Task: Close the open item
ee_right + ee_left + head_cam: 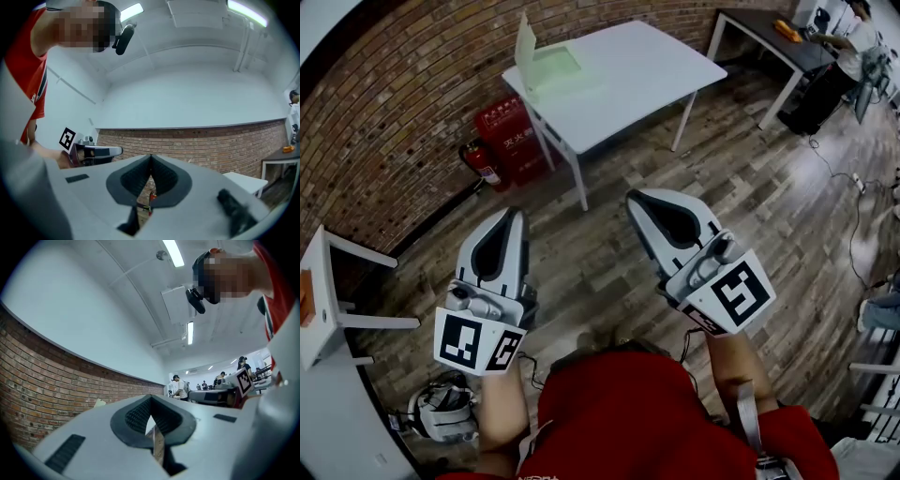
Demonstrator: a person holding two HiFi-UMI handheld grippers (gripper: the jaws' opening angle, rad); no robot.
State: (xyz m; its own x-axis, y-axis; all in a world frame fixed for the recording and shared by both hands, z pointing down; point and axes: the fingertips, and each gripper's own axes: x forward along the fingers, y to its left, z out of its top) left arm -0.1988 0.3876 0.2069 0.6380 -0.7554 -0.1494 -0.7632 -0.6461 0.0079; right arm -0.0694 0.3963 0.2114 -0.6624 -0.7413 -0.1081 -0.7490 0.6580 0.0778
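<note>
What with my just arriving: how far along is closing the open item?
Done: nothing; the item on the table has its lid upright. In hand: nothing; left gripper and right gripper are shut, empty, short of the table. Left: approach, push lid down.

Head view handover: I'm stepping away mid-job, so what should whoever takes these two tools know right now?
Left tool: shut, empty, held out in front of the person.
Right tool: shut, empty, alongside it.
Pale green flat box: lies open on the white rectangular table ahead, with its lid standing upright.
Done: nothing yet; both tools are well short of the table.
Left: step up to the table and probably push the lid down until the box is closed.
</note>
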